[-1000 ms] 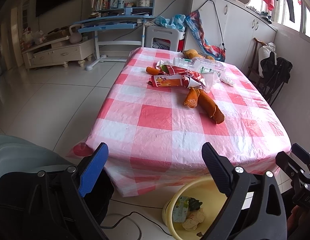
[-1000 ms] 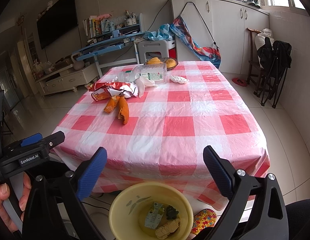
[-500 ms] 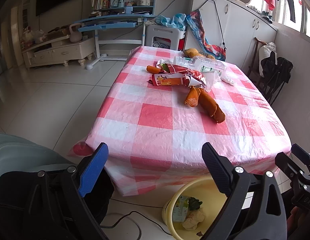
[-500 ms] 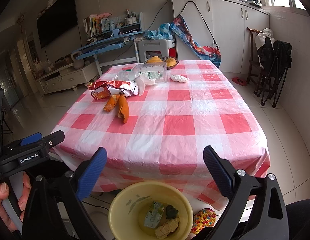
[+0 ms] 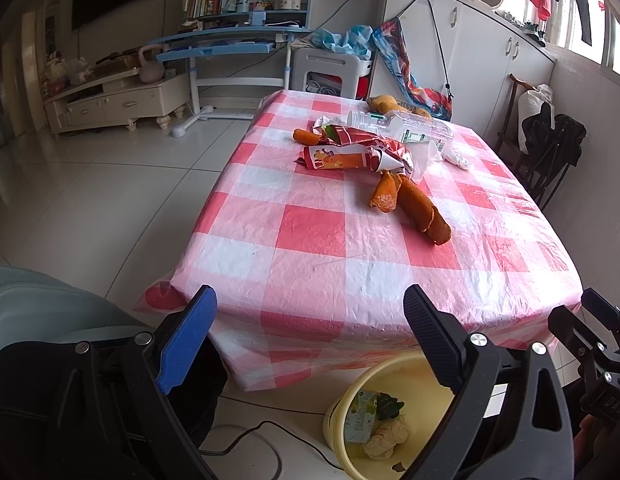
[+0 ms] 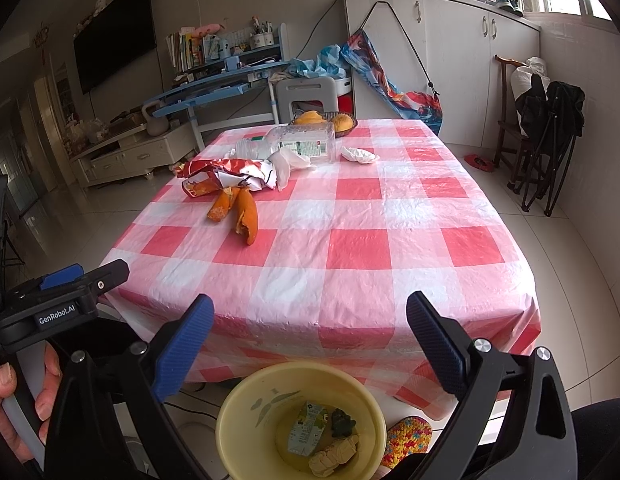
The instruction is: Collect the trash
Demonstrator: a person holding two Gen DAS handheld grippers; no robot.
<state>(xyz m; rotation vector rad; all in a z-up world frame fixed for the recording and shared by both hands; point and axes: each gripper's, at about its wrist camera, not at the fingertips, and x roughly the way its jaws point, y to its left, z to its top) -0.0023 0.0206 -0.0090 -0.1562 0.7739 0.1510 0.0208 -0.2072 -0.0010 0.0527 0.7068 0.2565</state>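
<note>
Checked table, both grippers gaping, empty

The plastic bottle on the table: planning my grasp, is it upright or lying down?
Lying down. The clear plastic bottle rests on its side on the checked tablecloth, its length running across the table, its label facing sideways, behind the snack wrapper.

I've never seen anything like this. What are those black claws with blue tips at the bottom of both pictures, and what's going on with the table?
Those claws are two hand-held grippers; a person carries one in each hand, and each has a camera looking out along its fingers. One picture comes from the left gripper, the other from the right gripper. Both are open and hold nothing. On the checked tablecloth lie orange peels, a crumpled snack wrapper, a clear plastic bottle on its side and a white tissue. Below, on the floor, a yellow bin already holds some trash.
</note>
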